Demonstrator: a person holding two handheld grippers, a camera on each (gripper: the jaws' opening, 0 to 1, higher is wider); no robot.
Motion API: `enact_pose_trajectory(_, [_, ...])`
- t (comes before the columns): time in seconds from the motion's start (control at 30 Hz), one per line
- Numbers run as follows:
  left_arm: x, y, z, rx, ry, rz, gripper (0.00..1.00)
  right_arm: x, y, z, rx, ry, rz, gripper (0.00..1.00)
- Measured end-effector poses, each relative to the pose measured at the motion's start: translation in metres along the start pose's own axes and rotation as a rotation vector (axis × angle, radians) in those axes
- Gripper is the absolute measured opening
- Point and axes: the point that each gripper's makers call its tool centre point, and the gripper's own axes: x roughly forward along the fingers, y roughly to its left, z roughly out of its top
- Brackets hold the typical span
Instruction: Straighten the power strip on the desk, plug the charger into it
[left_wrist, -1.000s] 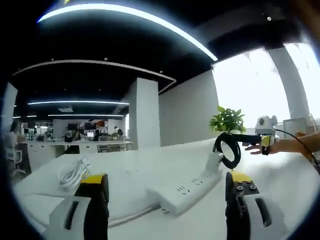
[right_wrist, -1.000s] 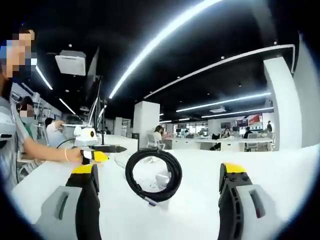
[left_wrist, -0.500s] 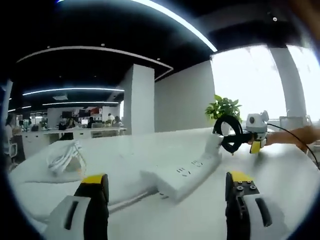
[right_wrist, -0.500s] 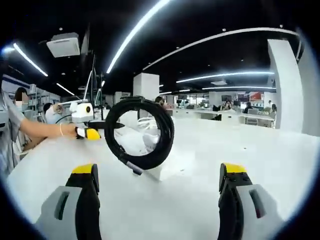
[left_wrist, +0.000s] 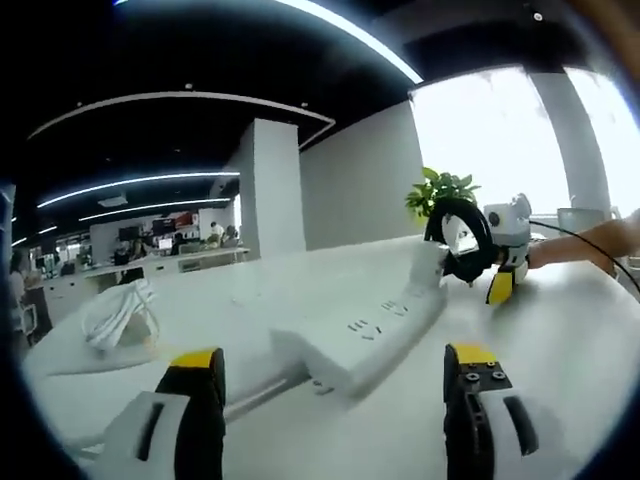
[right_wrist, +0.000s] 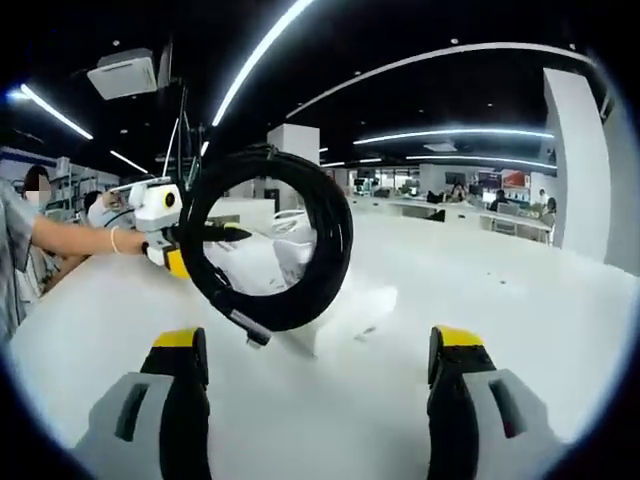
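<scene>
Both your claws are spread wide, gripping nothing. Your left claw has moved nearer the power strip lying on the desk; your right claw has closed in on the charger's coiled cable at its end.

Black cable coil before fingers

In the right gripper view the coiled black cable stands in front of the long white power strip, hiding most of it; only one blurred end shows. In the left gripper view the strip's sockets are too soft to count, and the white bundled cord on the white worktop is blurred, its ends indistinguishable.
</scene>
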Motion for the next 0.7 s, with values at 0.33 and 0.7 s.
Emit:
enact_pose_trajectory(0.33, [0.008,-0.013,-0.010,-0.006,0.080,-0.021,0.71,0.011,0.004,0.005,-0.012,0.017,0.016,0.63])
enact_pose_trajectory(0.7, [0.013,-0.006,-0.012,-0.014,0.119,-0.008,0.53,0.014,0.003,-0.002,-0.013,0.079,0.013,0.42])
